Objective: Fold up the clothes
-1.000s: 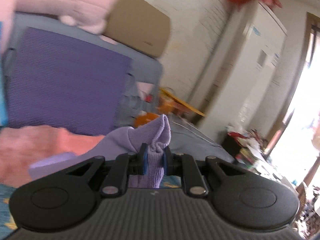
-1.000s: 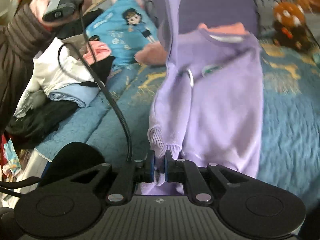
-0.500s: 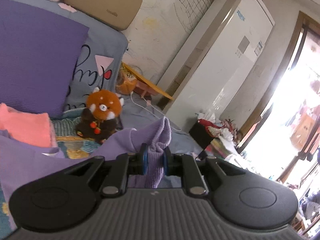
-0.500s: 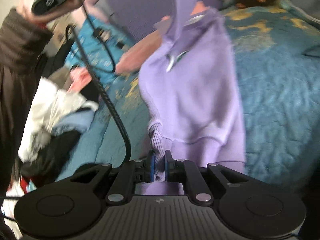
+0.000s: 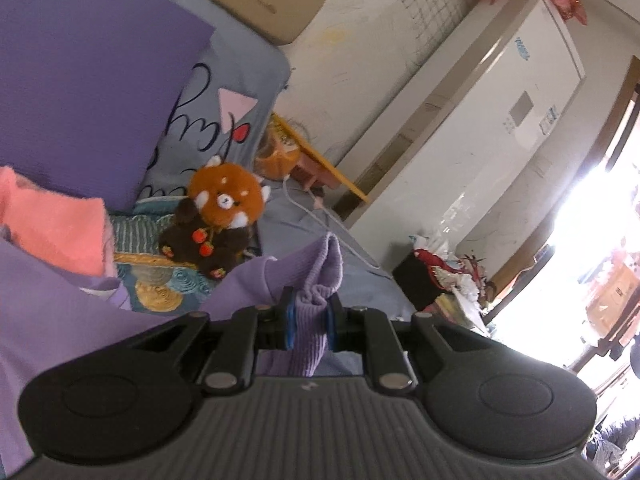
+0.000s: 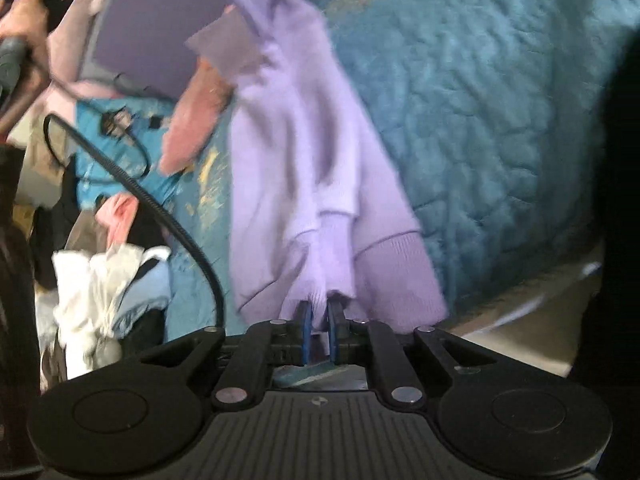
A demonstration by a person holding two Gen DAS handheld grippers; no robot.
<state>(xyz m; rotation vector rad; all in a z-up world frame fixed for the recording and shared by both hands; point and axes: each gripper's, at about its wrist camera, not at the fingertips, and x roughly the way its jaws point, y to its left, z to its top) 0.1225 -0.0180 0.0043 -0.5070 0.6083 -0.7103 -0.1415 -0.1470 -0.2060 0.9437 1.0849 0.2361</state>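
Note:
A lilac knit sweater (image 6: 304, 152) hangs stretched between my two grippers above the teal quilted bed (image 6: 500, 92). My left gripper (image 5: 311, 312) is shut on a ribbed cuff of the sweater (image 5: 320, 280); its body spreads to the lower left (image 5: 60, 320). My right gripper (image 6: 319, 320) is shut on another ribbed cuff, with the sweater's hem and sleeve hanging just ahead of it. The other hand, holding the left gripper's handle (image 6: 16, 52), shows at the upper left of the right wrist view.
A red panda plush (image 5: 220, 216), a coral cloth (image 5: 52, 224) and purple and grey pillows (image 5: 100, 80) lie at the bed's head. A heap of white, blue and black clothes (image 6: 104, 276) sits left. A white standing air conditioner (image 5: 480, 132) stands by the wall. The bed edge (image 6: 520, 304) runs at right.
The left gripper has swung right with its cuff, bringing the plush and air conditioner into view. The right gripper has pulled back toward the bed's edge, drawing the sweater along.

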